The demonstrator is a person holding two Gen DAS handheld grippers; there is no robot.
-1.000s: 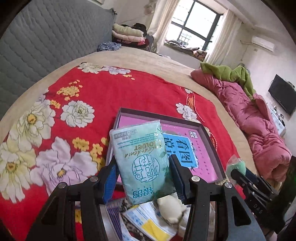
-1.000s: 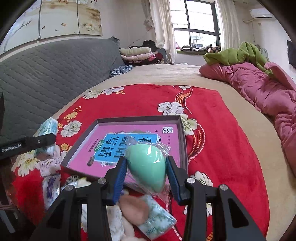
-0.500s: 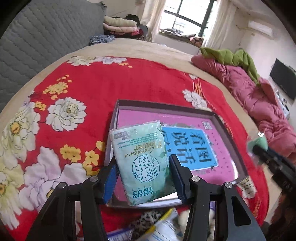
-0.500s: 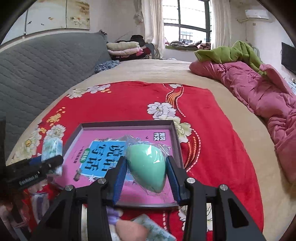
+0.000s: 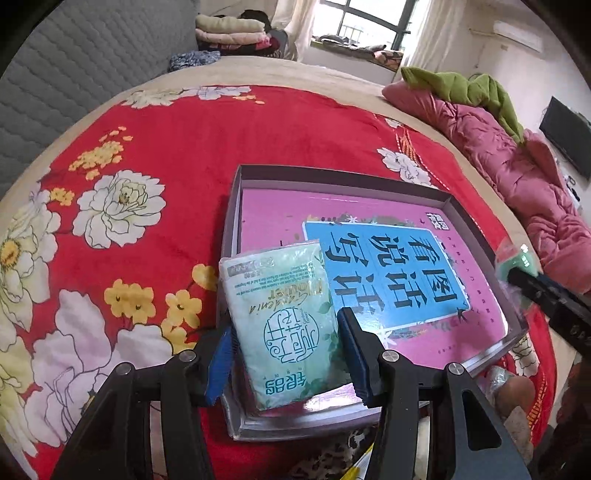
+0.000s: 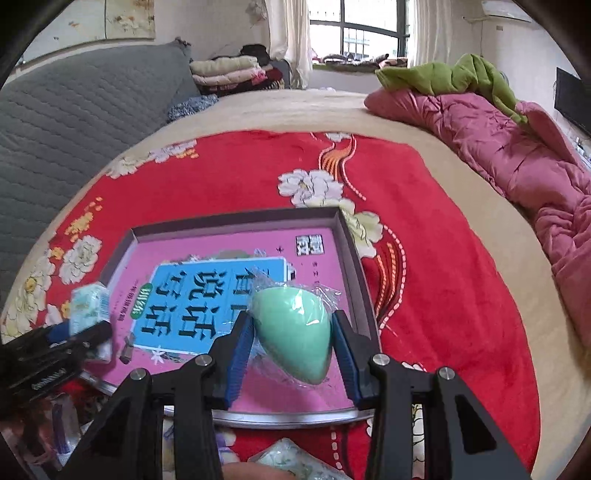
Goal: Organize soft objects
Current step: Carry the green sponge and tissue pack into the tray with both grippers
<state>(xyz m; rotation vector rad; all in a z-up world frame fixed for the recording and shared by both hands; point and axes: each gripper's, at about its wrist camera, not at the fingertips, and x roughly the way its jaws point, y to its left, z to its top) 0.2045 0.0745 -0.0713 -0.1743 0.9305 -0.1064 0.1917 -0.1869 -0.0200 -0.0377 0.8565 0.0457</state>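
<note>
Gripping one soft pale-green tissue pack (image 5: 286, 325), the left gripper (image 5: 286, 352) has its two blue pads pressed on the pack's sides; the pack is a plump plastic-wrapped rectangle with printed writing, held over the near left corner of the tray (image 5: 236, 192). In the right wrist view the right gripper (image 6: 293, 347) is clamped on one mint-green sponge (image 6: 295, 332), smooth and egg-shaped, sealed in crinkly clear film, held above the tray's near right part. Each gripper also shows at the edge of the other's view. Just below the grippers, at the near edge of the bed, lies a small heap of loose items (image 5: 506, 391): a floral packet, a leopard-print piece and something tan and rounded, too blurred to count. One tray sits on the blanket, a shallow grey rectangle with low upright walls, and one flat pink book (image 6: 221, 306) with a glossy blue panel of large black characters fills its floor. Under it spreads one plush red blanket (image 5: 184, 147) with white and yellow flowers, on a beige bed (image 6: 295, 110). Along the left runs a grey quilted headboard (image 6: 74, 110). On the right lies one rumpled pink quilt (image 6: 498, 147) with a green cloth (image 6: 443, 74) on top. Farthest back, a stack of folded clothes (image 6: 229, 70) sits near one window (image 6: 354, 33) with pale curtains
</note>
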